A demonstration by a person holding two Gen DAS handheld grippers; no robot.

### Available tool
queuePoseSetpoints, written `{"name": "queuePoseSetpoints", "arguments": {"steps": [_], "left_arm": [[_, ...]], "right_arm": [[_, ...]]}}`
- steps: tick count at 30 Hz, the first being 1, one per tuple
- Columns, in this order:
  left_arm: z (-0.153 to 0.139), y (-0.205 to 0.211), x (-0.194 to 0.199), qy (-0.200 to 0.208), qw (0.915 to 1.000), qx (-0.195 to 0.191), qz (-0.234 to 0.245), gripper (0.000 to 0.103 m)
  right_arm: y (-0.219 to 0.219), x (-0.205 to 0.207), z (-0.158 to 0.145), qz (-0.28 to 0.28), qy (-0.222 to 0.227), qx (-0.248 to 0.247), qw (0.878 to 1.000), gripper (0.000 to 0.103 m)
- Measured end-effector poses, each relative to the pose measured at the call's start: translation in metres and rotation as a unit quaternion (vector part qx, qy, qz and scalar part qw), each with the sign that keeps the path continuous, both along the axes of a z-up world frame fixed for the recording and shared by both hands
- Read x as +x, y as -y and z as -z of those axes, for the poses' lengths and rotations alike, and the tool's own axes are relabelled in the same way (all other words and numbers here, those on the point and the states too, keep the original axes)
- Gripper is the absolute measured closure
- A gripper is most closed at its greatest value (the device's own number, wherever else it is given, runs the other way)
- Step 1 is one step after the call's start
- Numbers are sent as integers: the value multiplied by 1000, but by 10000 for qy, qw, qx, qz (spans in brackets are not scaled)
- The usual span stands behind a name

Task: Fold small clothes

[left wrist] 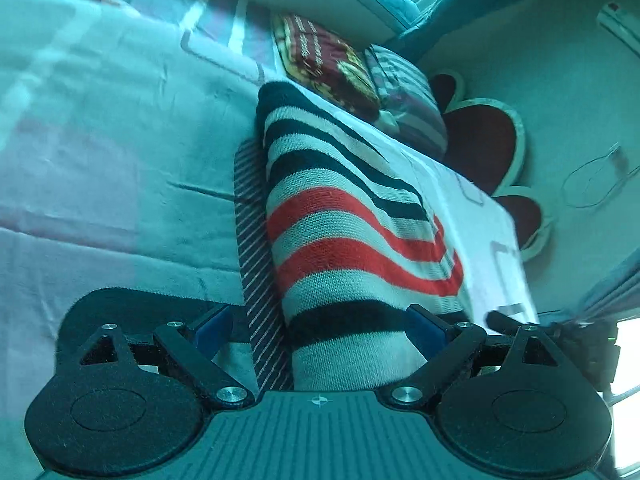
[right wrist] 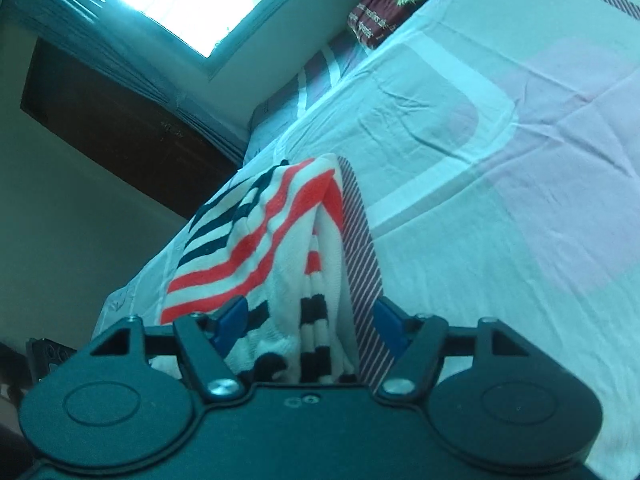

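pale pink bedsheet (left wrist: 100, 152) covers the bed under both my claws. my left gripper (left wrist: 320, 330) stands spread around the striped knit garment (left wrist: 340, 220), pads apart from it. my right gripper (right wrist: 308, 318) is spread too, the garment bunched between its blue fingers (right wrist: 234, 312).

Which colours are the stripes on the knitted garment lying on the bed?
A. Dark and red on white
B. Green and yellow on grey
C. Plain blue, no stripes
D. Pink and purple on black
A: the knitted garment shows dark bands at its far end and red bands nearer the camera, all on white, as it lies on the bed sheet.
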State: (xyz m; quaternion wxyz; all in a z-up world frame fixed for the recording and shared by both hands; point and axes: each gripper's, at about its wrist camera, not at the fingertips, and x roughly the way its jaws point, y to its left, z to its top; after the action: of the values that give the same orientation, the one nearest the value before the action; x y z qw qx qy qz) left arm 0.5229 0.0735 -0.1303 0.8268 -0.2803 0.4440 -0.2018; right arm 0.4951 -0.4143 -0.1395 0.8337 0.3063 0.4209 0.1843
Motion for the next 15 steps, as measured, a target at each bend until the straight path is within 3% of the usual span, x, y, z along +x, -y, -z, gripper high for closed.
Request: {"name": "queuePoseSetpoints", "arguments": {"steps": [2, 4, 8, 11, 12, 15], "left_arm": [[6, 3, 6, -119, 9998, -113, 152, 25], [12, 8, 11, -159, 9995, -175, 229, 26], [16, 14, 20, -147, 9989, -282, 343, 26], [17, 18, 31, -149, 9986, -377, 344, 25], [17, 17, 33, -153, 9985, -412, 340, 25], [19, 21, 40, -105, 9982, -449, 377, 26]], "right_arm": [[3, 7, 6, 1, -36, 205, 9998, 32], [6, 14, 15, -43, -72, 532, 9985, 32], [3, 25, 23, -288, -78, 640, 9975, 27], [-7, 39, 26, -605, -182, 834, 9945, 32], [-14, 44, 27, -746, -243, 765, 9940, 37], [-36, 52, 24, -1018, -153, 536, 9932, 36]]}}
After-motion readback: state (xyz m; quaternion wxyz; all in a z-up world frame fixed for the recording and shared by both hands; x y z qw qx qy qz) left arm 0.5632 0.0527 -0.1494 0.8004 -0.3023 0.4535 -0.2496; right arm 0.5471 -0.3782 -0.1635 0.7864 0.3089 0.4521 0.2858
